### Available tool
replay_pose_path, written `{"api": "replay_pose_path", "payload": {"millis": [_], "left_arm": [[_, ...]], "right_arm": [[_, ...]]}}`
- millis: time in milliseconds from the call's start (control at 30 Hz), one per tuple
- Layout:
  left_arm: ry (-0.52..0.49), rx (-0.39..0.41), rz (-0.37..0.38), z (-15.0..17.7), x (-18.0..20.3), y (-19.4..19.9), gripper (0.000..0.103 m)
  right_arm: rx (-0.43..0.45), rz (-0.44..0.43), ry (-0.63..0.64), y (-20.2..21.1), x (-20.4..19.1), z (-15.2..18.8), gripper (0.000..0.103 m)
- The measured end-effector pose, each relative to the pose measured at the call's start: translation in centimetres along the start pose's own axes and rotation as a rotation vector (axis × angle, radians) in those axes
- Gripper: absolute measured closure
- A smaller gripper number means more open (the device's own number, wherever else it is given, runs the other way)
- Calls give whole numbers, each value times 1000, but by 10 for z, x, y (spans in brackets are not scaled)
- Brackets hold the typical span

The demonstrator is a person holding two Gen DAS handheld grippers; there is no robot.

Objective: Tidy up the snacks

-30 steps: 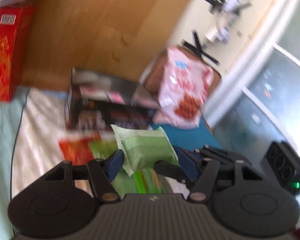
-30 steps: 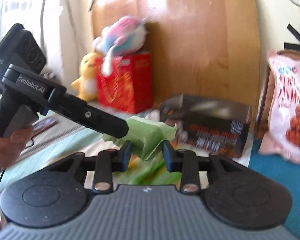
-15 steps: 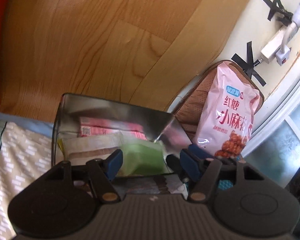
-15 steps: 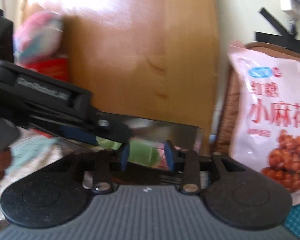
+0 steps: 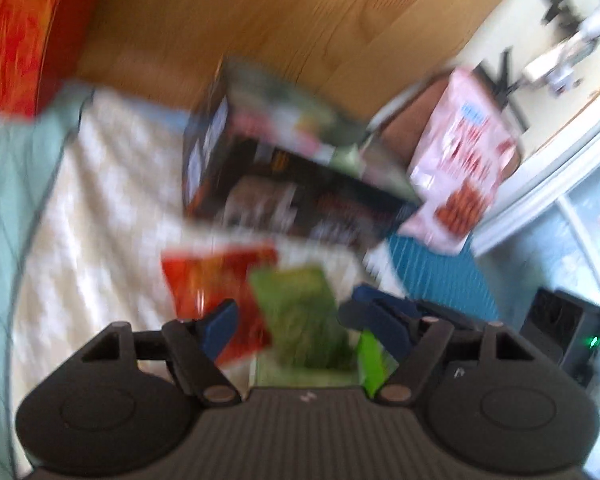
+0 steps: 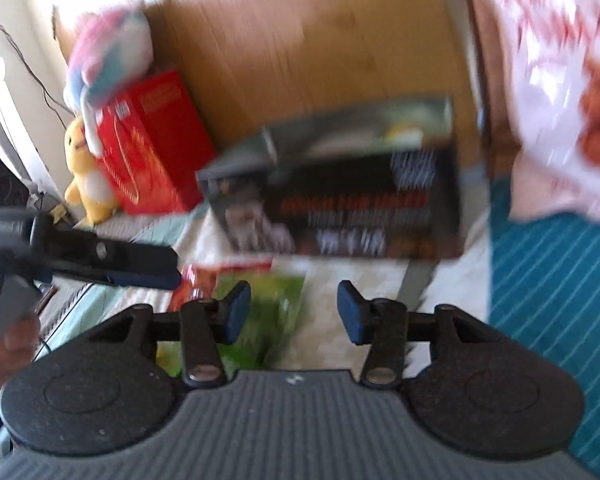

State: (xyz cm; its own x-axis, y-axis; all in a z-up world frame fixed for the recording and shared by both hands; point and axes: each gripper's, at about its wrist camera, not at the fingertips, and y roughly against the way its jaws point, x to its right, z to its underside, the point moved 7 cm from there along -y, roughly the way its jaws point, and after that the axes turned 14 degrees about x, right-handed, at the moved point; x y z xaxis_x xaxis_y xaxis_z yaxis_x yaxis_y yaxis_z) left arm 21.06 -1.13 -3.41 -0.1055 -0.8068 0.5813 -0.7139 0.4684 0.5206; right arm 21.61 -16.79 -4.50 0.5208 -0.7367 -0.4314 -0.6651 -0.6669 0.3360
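Note:
Both views are blurred by motion. A dark open snack box (image 5: pixel 284 184) lies on the patterned cloth (image 5: pixel 100 200) by the wooden board; it also shows in the right wrist view (image 6: pixel 352 200). A pale green packet (image 5: pixel 346 158) lies in the box at its right end. My left gripper (image 5: pixel 288 316) is open and empty above a red packet (image 5: pixel 216 276) and a green packet (image 5: pixel 300 312). My right gripper (image 6: pixel 294 312) is open and empty, above the green packet (image 6: pixel 268 312). The left gripper (image 6: pixel 140 268) reaches in from the left.
A pink bag of snacks (image 5: pixel 464 160) leans at the right on a teal striped mat (image 5: pixel 432 280). A red carton (image 6: pixel 152 148), a plush toy (image 6: pixel 108 56) and a yellow duck toy (image 6: pixel 84 168) stand at the left. A black device (image 5: pixel 568 332) sits at the right.
Both grippers carried the pale green packet to the box and let go of it there. Both have opened and pulled back over the packets on the cloth.

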Motion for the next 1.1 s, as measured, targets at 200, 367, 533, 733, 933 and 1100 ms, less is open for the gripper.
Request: {"api": "replay_pose_path", "payload": {"millis": [200,367,533,733,933,1100], "left_arm": [[6,19,40,26,9,7,34],[5,51,29,41,7,24,55],[5,81,37,53,5,46,62],[-6,118,30,50,10,55,62],[-47,190,55,10,29,59,62],[-102,257,34,-42,45,48,62]], "right_arm": [[-34,-64,-44,14,-21,20,70],[6,-35,48,32,-41,31,72],[63,-28,156,48,-62,36,73],[143,-26,196,56,-69,30,81],[246,-5,256,56,-78,-12,83],[312,10,260,35,-71,-54,83]]}}
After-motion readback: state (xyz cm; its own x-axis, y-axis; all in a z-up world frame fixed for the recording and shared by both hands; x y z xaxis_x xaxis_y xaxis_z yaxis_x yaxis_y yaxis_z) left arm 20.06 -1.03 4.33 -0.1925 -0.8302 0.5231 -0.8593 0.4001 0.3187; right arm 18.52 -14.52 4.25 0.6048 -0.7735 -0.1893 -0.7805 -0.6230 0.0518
